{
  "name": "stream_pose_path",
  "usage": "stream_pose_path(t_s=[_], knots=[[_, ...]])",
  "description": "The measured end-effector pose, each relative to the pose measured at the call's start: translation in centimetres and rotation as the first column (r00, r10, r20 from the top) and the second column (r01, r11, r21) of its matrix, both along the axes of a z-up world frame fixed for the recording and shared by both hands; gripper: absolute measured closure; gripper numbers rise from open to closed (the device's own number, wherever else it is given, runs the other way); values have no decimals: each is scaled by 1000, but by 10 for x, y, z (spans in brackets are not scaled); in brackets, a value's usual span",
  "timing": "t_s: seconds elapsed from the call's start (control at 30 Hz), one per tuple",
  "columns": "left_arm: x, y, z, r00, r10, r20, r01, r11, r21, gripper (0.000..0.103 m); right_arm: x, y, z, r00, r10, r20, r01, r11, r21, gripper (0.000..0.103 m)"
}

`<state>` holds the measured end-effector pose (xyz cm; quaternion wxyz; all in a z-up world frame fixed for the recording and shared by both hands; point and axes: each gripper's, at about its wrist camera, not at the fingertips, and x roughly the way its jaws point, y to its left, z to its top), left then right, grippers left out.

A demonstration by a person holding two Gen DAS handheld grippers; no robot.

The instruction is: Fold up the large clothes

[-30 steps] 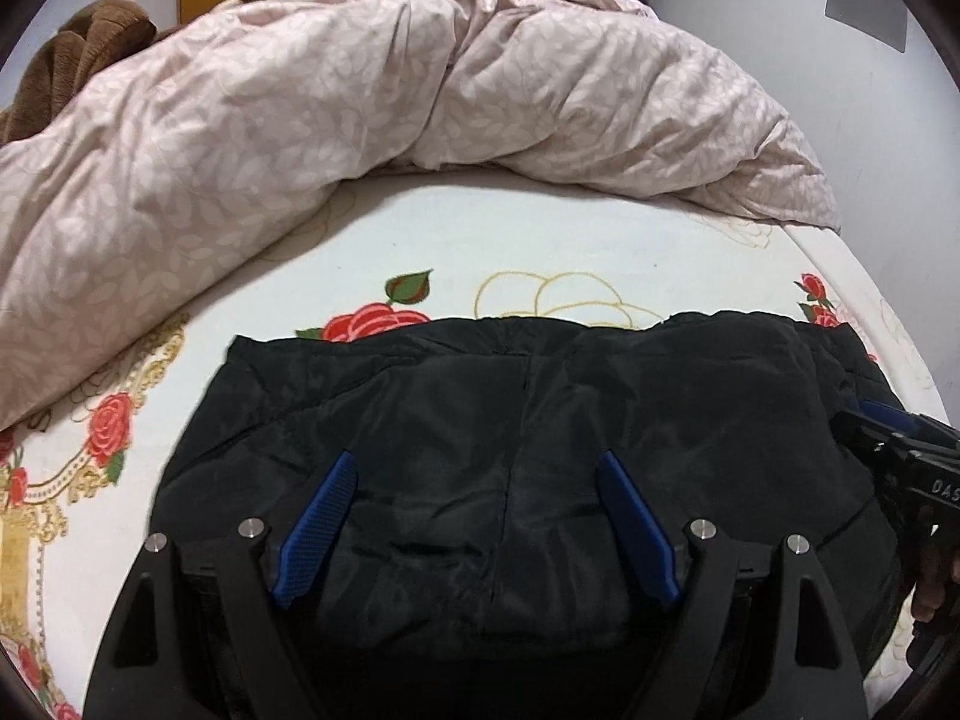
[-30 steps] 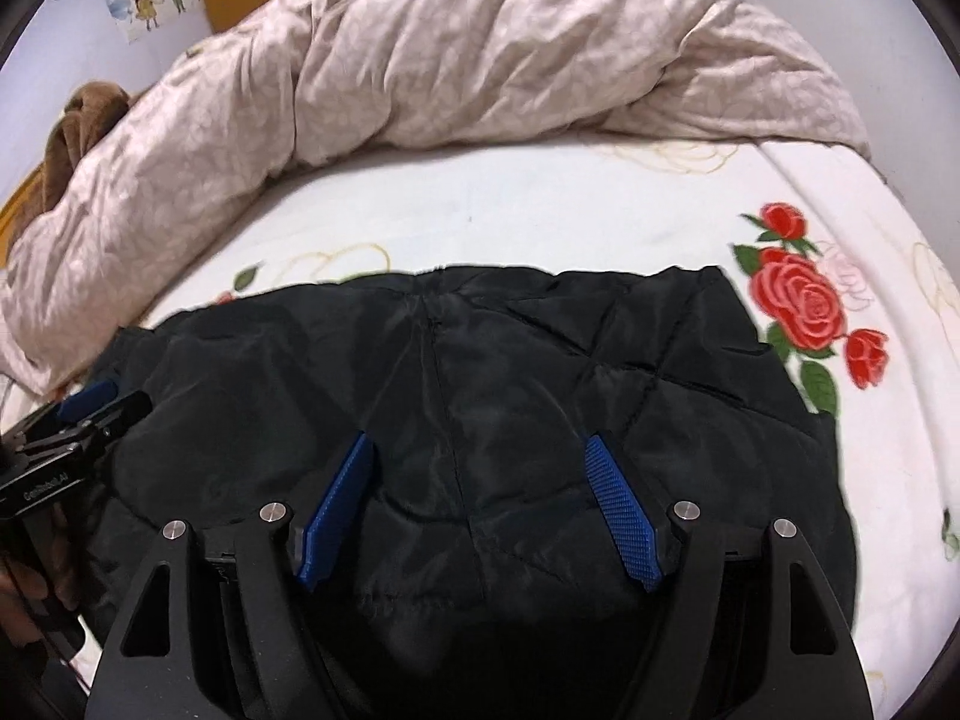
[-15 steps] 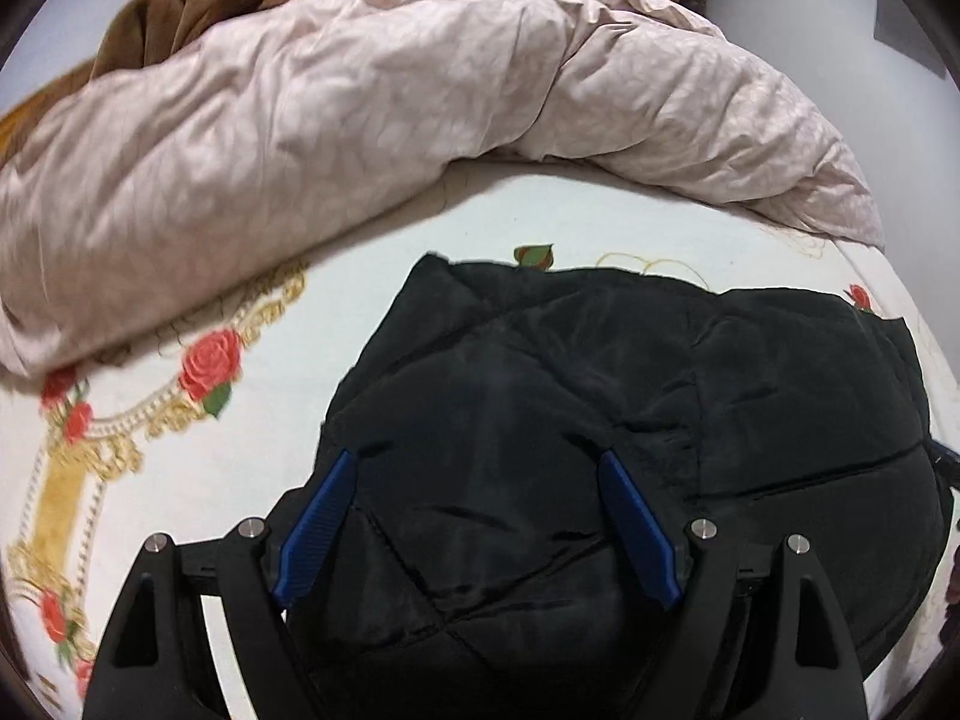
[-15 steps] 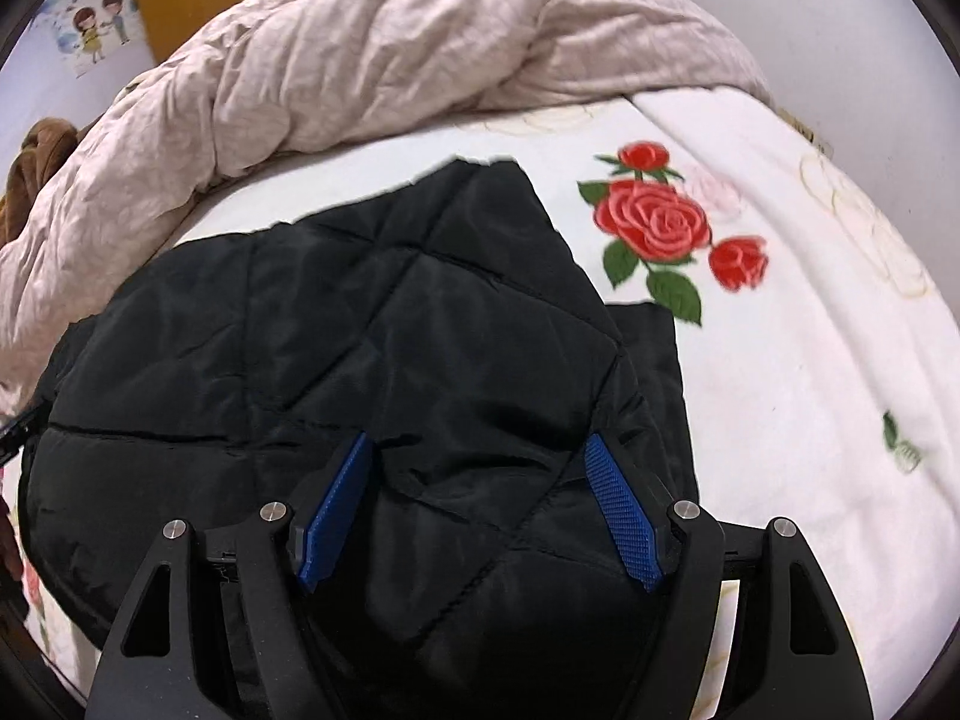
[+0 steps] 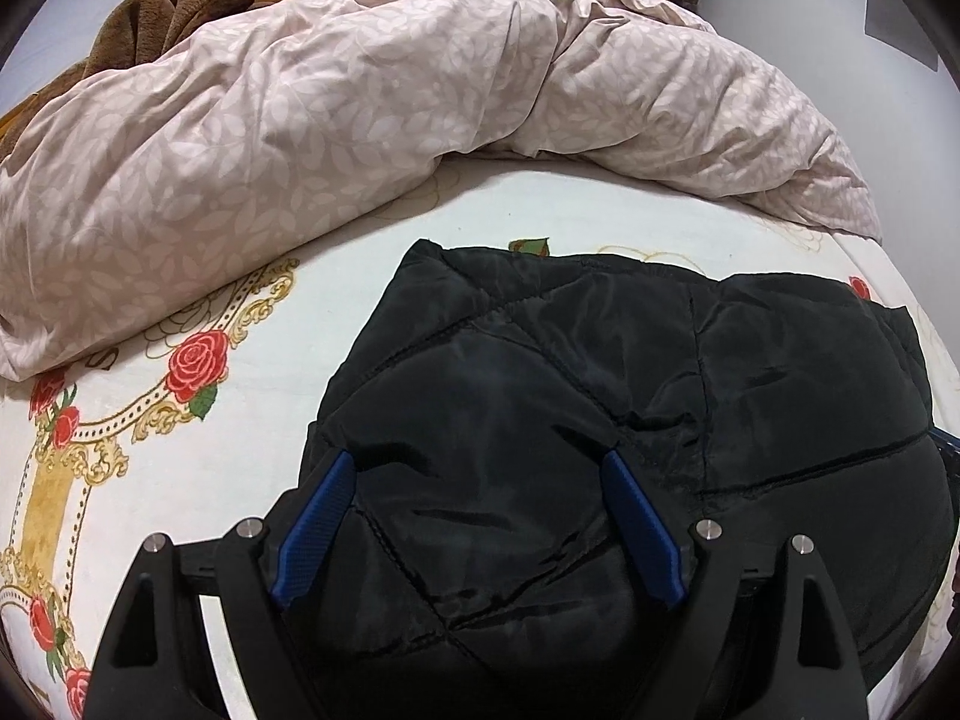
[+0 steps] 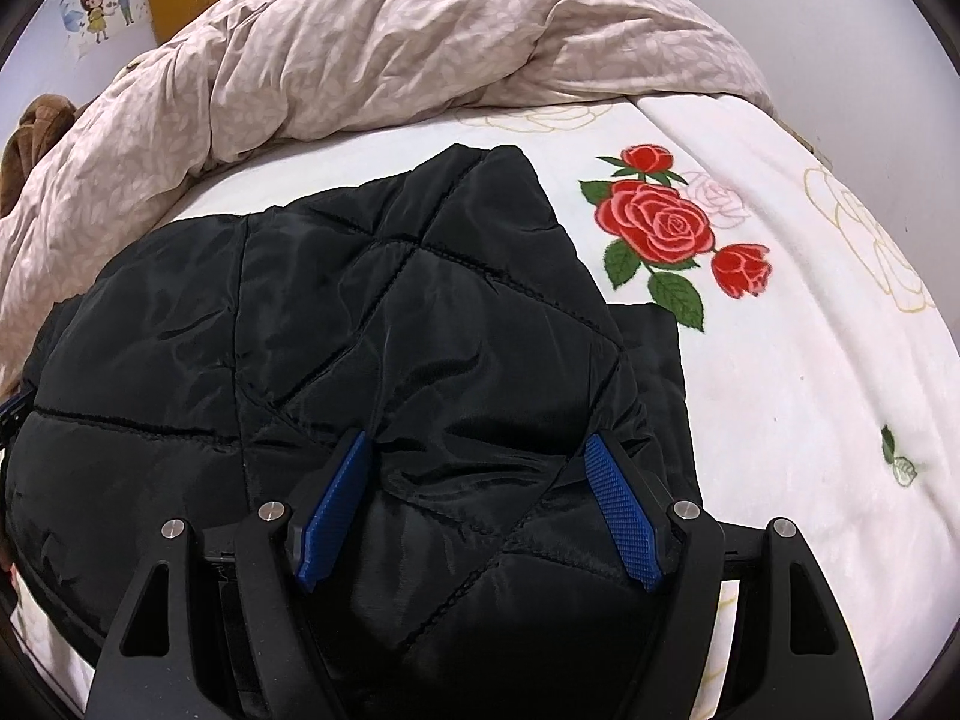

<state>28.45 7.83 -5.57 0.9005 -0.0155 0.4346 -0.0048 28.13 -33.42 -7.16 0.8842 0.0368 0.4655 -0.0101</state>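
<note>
the black quilted padded jacket (image 5: 600, 420) lies folded on the white rose-printed bedsheet (image 6: 780, 360), below the crumpled pink leaf-patterned duvet (image 5: 360, 108). the left gripper (image 5: 477, 462) and right gripper (image 6: 477, 441) both stand wide apart, pressed down onto the jacket, pinching nothing.

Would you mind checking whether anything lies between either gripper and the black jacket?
Nothing visible does. The jacket lies directly under the left gripper and the right gripper, filling the gap between both pairs of open fingers. The duvet stays well behind it.

soft even light, fisheye-warped edges
</note>
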Motion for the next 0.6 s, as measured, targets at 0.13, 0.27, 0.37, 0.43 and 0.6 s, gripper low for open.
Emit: stream_pose_path(t_s=[0.13, 0.27, 0.37, 0.43, 0.6], knots=[[2, 1, -4, 1000, -2, 0, 2, 1000, -4, 12, 1, 0, -2, 1000, 5, -4, -5, 1000, -8, 30], [6, 6, -11, 1000, 7, -1, -7, 999, -33, 6, 4, 1, -7, 1000, 5, -10, -5, 1000, -14, 30], [9, 9, -17, 1000, 15, -3, -15, 999, -48, 3, 7, 1, -9, 1000, 2, -12, -2, 1000, -16, 30], [10, 7, -17, 1000, 17, -7, -17, 999, -44, 3, 8, 2, -9, 1000, -1, -18, 1, 1000, -27, 30], [6, 7, -4, 999, 27, -23, -28, 999, -27, 6, 6, 1, 6, 999, -27, -28, 26, 999, -24, 30]])
